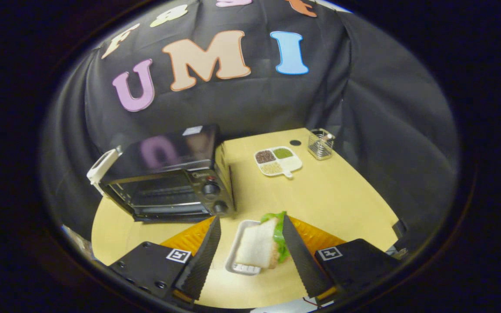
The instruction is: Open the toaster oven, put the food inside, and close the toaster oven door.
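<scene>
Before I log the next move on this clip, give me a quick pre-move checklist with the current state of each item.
1. Black toaster oven door closed, not yet opened: ok as a start.
2. Claw open, fingers either side of the white-bread lettuce sandwich: ok.
3. Sandwich sits on the small white rectangular tray: ok.
4. Whether the right finger touches the lettuce: cannot tell.
5. Bare stretch of tan wooden table between sandwich and oven: ok.
6. White divided dish of grains and wire mesh cup stand beyond, apart from the oven: ok.
</scene>
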Demonstrator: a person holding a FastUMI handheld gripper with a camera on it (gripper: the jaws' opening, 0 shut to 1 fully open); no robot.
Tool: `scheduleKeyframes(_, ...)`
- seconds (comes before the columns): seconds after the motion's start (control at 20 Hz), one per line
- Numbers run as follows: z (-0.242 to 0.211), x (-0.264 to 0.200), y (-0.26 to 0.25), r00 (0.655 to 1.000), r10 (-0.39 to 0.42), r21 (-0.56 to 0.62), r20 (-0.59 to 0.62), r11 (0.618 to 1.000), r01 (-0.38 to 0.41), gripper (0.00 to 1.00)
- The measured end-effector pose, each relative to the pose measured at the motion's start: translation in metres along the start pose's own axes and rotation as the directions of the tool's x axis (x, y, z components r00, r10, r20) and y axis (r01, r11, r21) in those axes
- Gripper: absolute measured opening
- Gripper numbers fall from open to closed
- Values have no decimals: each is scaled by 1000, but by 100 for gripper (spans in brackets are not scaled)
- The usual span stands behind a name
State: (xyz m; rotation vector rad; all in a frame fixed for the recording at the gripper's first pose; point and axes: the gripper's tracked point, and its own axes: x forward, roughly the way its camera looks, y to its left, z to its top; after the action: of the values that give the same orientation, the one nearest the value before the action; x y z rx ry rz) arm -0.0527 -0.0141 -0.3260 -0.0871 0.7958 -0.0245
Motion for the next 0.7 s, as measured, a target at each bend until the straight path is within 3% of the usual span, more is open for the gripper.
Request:
scheduleKeyframes(0.3,-50,23,-38,989,-99,-63,-114,994,92,87)
scheduleKeyframes(0.7,-75,43,-26,982,-51,-2,-182,999,52,76)
